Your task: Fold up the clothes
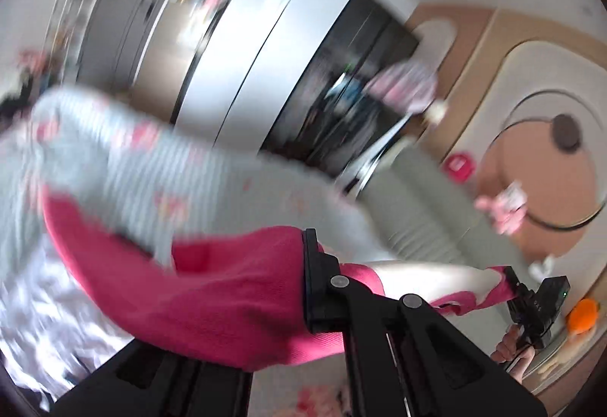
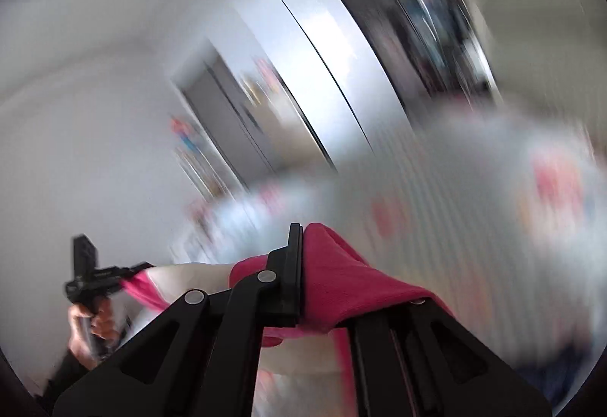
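Note:
A bright pink garment [image 1: 235,288] with a white panel [image 1: 428,274] hangs stretched in the air between my two grippers. In the left wrist view my left gripper [image 1: 309,254] is shut on one pink edge, and the cloth drapes over and hides its other finger. Far right, my right gripper [image 1: 512,288], held by a hand [image 1: 506,345], pinches the opposite end. In the right wrist view my right gripper [image 2: 301,250] is shut on the pink garment [image 2: 341,284]. My left gripper [image 2: 114,274] grips the far end there. Both views are motion-blurred.
A light striped cloth with pink prints [image 1: 114,159] lies blurred behind the garment, seen too as the striped cloth [image 2: 455,197]. White wardrobe doors [image 1: 265,37], a dark shelf unit [image 1: 341,87], a grey-green sofa [image 1: 413,204] and an orange object [image 1: 582,314] are in the room.

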Tool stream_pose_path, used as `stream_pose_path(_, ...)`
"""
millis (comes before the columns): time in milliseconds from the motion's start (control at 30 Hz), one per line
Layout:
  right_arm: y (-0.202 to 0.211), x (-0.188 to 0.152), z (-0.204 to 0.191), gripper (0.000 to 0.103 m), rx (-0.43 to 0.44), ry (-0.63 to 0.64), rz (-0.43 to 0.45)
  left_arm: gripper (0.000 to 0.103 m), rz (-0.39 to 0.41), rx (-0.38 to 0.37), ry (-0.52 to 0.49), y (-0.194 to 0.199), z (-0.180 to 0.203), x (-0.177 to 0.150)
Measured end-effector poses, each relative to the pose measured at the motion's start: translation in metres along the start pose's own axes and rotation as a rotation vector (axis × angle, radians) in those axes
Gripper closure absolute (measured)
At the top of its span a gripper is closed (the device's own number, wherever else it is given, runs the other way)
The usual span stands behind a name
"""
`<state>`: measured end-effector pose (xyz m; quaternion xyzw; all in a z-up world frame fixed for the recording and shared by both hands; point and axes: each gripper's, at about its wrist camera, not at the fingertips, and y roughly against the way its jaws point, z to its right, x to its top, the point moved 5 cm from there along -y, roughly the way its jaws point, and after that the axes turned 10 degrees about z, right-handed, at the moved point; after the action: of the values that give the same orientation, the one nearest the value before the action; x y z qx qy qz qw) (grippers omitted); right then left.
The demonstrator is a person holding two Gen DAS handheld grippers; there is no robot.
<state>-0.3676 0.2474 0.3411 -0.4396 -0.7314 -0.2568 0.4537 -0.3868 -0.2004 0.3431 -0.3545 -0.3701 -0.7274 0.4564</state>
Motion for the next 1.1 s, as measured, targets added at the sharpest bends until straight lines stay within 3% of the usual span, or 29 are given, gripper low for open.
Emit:
stream_pose_path(67,0.012,0.05,-0.037,0.102,0.049,0.044,0.082,0.1,0.058,-0.019,-0.05,0.035,0.027,0.024)
stream_pose_path(200,0.045,0.081,-0.077,0.102,0.097,0.092,0.144,0.099,0.119,-0.036,-0.066,0.084,0.042,0.014)
stream_pose_path(333,0.067,0.045,-0.076,0.101,0.103,0.071,0.108,0.097,0.076,-0.013,-0.032,0.094,0.012,-0.041)
stream_pose_path(467,0.1,-0.051,-0.035,0.101,0.076,-0.021,0.024,0.097,-0.079,0.023,0.083,0.09,-0.047,-0.144)
stream_pose_path(567,0.126,-0.141,0.005,0.101,0.027,-0.11,-0.037,0.097,-0.221,0.074,0.165,0.075,-0.102,-0.25)
stream_pose_path(633,0.14,-0.207,0.03,0.101,-0.036,-0.136,-0.088,0.097,-0.33,0.126,0.248,0.06,-0.14,-0.323)
stream_pose_path(833,0.157,-0.384,0.114,0.101,-0.236,-0.273,-0.335,0.097,-0.597,0.274,0.351,0.041,-0.214,-0.476)
stream_pose_path(900,0.162,-0.415,0.134,0.1,-0.283,-0.292,-0.393,0.092,-0.588,0.28,0.39,0.049,-0.221,-0.497)
stream_pose_path(967,0.168,-0.438,0.148,0.099,-0.315,-0.313,-0.439,0.062,-0.551,0.273,0.423,0.064,-0.222,-0.509)
stream_pose_path(1100,0.184,-0.455,0.139,0.085,-0.287,-0.376,-0.494,0.055,-0.422,0.256,0.54,0.101,-0.213,-0.53)
